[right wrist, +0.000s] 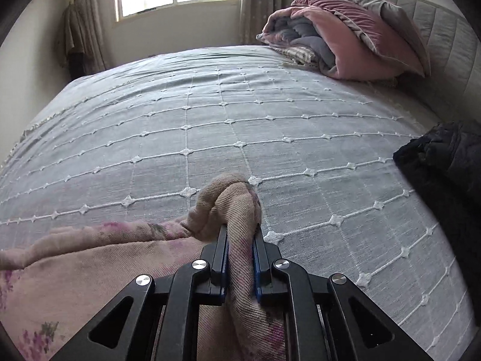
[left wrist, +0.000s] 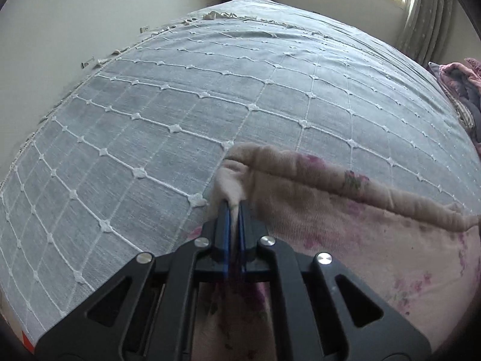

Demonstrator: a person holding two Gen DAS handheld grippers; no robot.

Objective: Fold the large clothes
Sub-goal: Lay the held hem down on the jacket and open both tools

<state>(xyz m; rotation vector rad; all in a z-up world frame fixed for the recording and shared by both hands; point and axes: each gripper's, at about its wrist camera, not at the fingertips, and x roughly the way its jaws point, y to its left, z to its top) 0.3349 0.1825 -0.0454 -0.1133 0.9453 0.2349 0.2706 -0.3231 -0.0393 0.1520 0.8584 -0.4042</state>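
Fabric first: the pale pink brushed-cotton garment with purple flower print [left wrist: 345, 228] hangs stretched between both tools, above the near edge of the grey bedspread with white knotted grid stitching [left wrist: 180, 105], its top edge rolled into a soft cord running from one grip to the other. The left gripper [left wrist: 235, 210] has its jaws clenched on a bunched corner of the cloth; the right gripper [right wrist: 242, 234] has its jaws clamped on a thicker twisted wad of the same edge.

The step in hand looks like carrying the garment forward to spread it flat before folding. To do it well, I would draw the two grips apart until the rolled edge goes taut and unfurls, keep both at the same height, then carry the cloth out over the open middle of the bed and lower it so the hanging part lands first. The wad in the right grip is bulky and may leave a twisted corner, so a re-grip could be needed.

A dark fuzzy garment [right wrist: 445, 162] lies at the right, and pink and grey folded quilts [right wrist: 330, 39] sit by the headboard, well apart from the landing area.
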